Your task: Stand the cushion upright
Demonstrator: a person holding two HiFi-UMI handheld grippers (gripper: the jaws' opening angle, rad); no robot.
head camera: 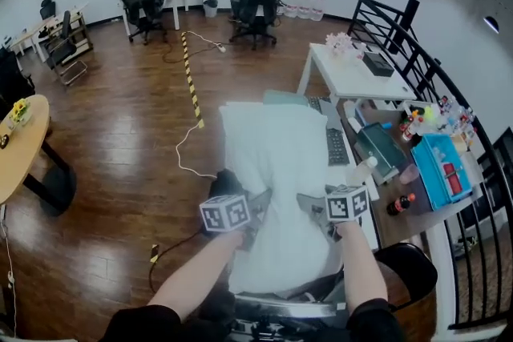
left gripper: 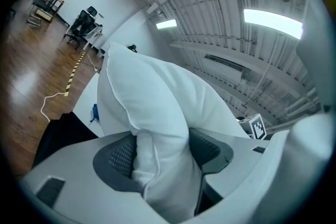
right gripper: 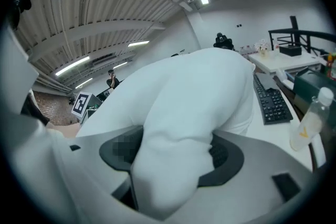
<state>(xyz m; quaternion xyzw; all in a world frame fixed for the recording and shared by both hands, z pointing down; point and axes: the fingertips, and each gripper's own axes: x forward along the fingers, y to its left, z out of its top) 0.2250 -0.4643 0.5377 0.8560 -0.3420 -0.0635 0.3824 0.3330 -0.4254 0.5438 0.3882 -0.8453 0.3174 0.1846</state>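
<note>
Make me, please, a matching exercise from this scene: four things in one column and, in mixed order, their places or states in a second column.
Column one
1 white cushion
2 black keyboard
3 blue box
4 yellow-black floor tape

Column two
A stuck on the wooden floor
B pinched by the left gripper and the right gripper
C just right of the cushion
D among clutter at the far right

Pairs: 1-B, 2-C, 3-D, 4-A
</note>
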